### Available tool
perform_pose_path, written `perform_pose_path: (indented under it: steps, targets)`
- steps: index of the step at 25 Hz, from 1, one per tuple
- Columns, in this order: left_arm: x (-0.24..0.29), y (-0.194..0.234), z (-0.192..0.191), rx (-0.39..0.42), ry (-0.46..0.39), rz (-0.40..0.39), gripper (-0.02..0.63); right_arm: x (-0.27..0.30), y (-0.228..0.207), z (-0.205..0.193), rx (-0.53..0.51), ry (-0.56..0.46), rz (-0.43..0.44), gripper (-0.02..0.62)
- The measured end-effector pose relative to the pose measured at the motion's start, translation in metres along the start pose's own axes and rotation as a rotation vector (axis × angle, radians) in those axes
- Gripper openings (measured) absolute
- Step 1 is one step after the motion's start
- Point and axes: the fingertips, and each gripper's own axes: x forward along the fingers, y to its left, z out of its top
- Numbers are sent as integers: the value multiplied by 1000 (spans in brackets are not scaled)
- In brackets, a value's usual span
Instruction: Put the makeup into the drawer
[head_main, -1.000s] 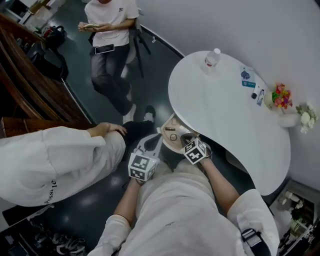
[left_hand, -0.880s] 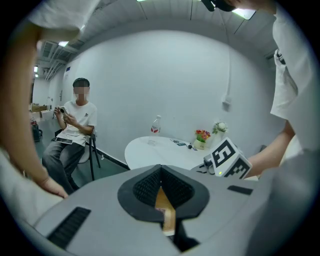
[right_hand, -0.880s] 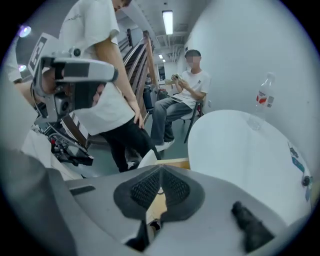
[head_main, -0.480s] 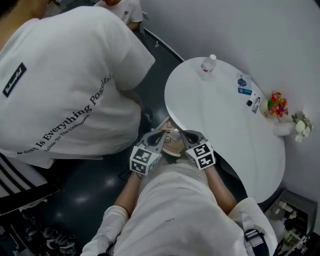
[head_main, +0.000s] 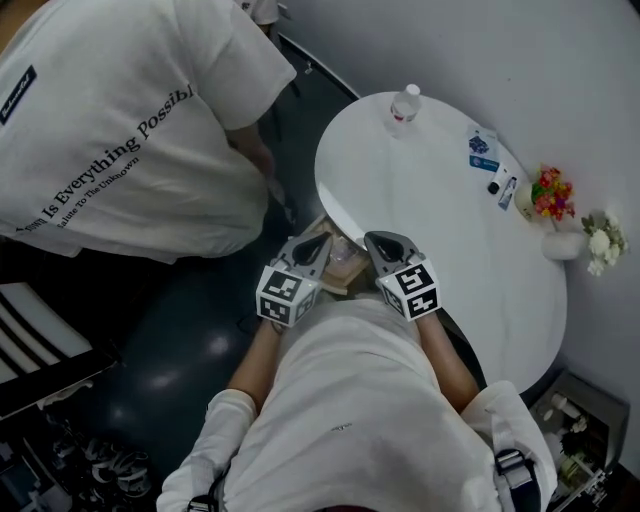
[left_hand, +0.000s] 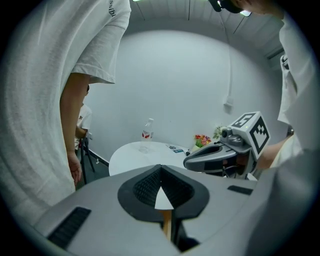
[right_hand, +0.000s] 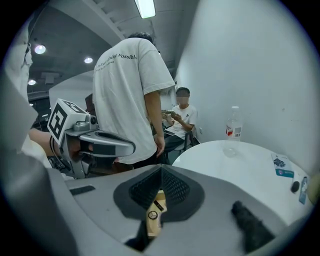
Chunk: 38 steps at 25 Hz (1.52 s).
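Jaws shut and empty on my left gripper (head_main: 312, 245) and right gripper (head_main: 380, 243), lower centre; makeup (head_main: 500, 186) lies upper right on table (head_main: 420, 220), just beside flowers (head_main: 548, 192), which my reach might topple.

White short-sleeved shirt (head_main: 360, 400); grey left claw (head_main: 320, 241) and right claw (head_main: 376, 241), each marked with black-and-white squares.

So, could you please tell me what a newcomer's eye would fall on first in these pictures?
First come the left gripper and right gripper, both shut, held side by side with their marker cubes at the centre of the head view. Next, a bystander in a white printed T-shirt fills the upper left. The white table curves along the right, with a bottle and flowers.
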Motion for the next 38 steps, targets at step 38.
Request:
perform_pose_path:
  steps: [38]
  targets:
    - [1, -25, -8, 2, -11, 80, 9, -31, -8, -25, -2, -9, 40, 12]
